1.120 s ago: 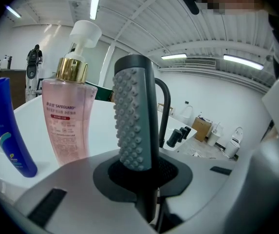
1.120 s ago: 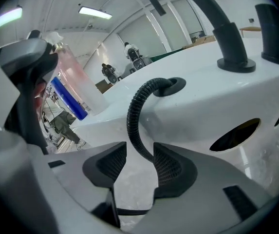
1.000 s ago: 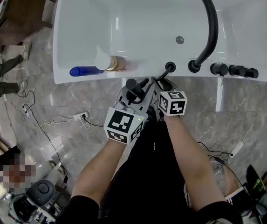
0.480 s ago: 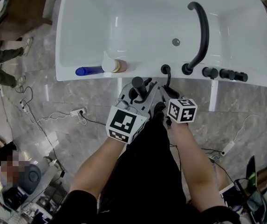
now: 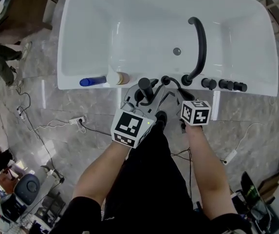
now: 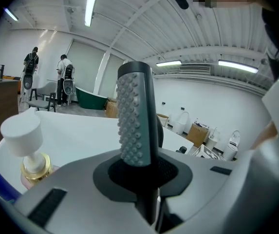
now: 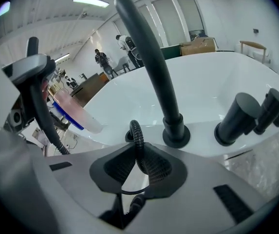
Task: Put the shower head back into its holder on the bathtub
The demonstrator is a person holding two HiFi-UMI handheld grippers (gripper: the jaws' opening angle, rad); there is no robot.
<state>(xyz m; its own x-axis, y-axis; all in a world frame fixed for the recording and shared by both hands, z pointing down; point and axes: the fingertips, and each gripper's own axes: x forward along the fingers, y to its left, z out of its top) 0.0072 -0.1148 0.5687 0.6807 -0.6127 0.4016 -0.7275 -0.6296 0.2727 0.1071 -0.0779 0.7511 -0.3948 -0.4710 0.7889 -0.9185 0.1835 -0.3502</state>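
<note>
The black shower head [image 5: 144, 85] with its grey nubbed face [image 6: 135, 116] stands upright in my left gripper [image 5: 140, 100], which is shut on its handle just in front of the tub rim. Its black ribbed hose [image 7: 138, 143] rises from the round holder hole [image 5: 165, 80] in the rim. The hose runs between the jaws of my right gripper [image 5: 174, 95], which are closing on it with the pads against it. In the right gripper view, the shower head [image 7: 29, 65] shows at the left edge.
The white bathtub [image 5: 90, 43] carries a tall curved black spout [image 5: 199, 43] and three black knobs [image 5: 224, 85] right of the holder. A blue bottle [image 5: 93, 81] and a pump bottle [image 5: 117, 78] lie on the rim to the left. Cables trail over the grey floor [image 5: 56, 126].
Both grippers have risen toward the tub rim with the shower head. The right gripper has shifted right and its jaws have closed around the hose.
</note>
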